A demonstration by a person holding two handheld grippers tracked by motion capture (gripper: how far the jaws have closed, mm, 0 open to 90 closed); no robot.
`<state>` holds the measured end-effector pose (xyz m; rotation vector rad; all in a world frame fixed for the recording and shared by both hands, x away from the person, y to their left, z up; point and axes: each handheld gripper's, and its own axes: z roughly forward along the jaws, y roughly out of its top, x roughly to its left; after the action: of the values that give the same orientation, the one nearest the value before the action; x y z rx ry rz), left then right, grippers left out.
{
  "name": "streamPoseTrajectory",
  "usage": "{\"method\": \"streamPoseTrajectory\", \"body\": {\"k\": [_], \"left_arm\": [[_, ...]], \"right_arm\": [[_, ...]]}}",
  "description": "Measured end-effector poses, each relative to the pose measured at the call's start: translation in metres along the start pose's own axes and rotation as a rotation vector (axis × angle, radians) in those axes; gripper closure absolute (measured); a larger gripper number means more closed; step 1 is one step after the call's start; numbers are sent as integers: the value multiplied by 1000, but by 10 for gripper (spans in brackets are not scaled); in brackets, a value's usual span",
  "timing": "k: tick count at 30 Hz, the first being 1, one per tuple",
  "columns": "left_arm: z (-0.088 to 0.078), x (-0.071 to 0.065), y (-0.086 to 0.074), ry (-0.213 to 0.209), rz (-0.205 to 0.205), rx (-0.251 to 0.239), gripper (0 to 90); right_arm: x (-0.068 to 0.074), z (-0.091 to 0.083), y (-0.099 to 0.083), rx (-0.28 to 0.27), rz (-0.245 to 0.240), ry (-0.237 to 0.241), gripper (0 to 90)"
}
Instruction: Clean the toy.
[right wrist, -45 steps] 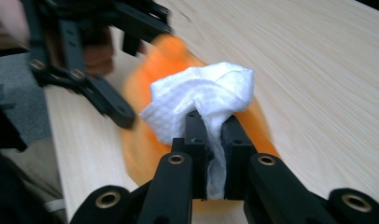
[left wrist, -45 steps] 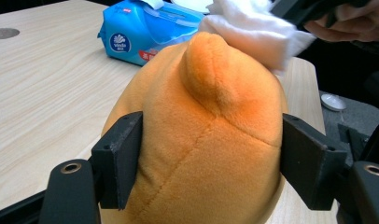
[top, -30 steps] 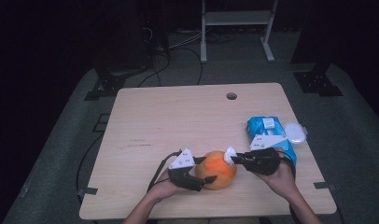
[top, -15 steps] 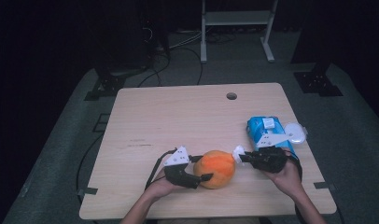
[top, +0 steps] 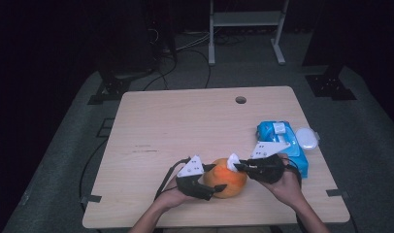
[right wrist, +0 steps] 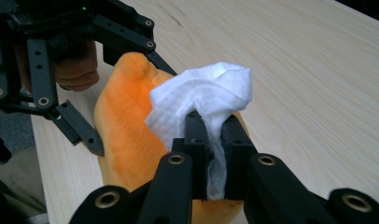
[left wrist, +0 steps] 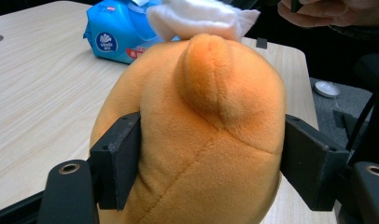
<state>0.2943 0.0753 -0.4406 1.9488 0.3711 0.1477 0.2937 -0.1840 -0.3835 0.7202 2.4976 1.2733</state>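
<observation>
An orange plush toy (top: pixel 227 182) lies near the table's front edge. My left gripper (top: pixel 218 177) is shut on it from the left, and its pads (left wrist: pixel 120 158) dent the plush (left wrist: pixel 197 140) on both sides. The jaws have just eased open slightly, with the toy still squeezed between them. My right gripper (top: pixel 236 166) comes in from the right, shut on a crumpled white wipe (right wrist: pixel 201 100). The wipe (top: pixel 232 161) rests against the top of the toy (right wrist: pixel 127 126).
A blue pack of wet wipes (top: pixel 282 138) lies at the table's right edge, just behind my right hand. A white oval lid (top: pixel 307 138) sits beside it. A cable hole (top: pixel 240 100) is at the back of the light wooden table (top: pixel 185 126).
The right gripper, holding the wipe, drew a little to the right off the toy, then came back left onto its top. The left gripper and the toy stayed put.
</observation>
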Motion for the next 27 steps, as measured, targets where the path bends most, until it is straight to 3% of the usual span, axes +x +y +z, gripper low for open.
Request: {"method": "streamPoseTrajectory", "body": {"k": [7,13,14,15,18,20,23,26,27], "left_arm": [[-9,15,-5,-30,80,-19,135],[8,18,-16,-88,127,-51,75],[9,16,-17,-83,146,-45,84],[8,15,-17,-78,148,-51,178],[8,14,-15,-50,123,-54,254],[8,13,-14,-47,103,-48,317],[2,13,-6,-31,48,-73,378],[-3,14,2,-17,50,-83,390],[-9,14,7,9,70,-88,394]], "right_arm": [[-10,-4,-8,-1,38,6,826],[-8,-1,-5,-4,36,9,826],[-7,-2,-4,-1,33,4,826],[-6,-8,-2,-12,30,15,827],[-5,-12,0,-19,38,40,827],[-3,-5,-2,2,33,35,826],[-6,-5,-3,-34,73,34,827],[-6,-8,2,-66,74,16,828],[-8,-6,6,-98,82,13,828]]}}
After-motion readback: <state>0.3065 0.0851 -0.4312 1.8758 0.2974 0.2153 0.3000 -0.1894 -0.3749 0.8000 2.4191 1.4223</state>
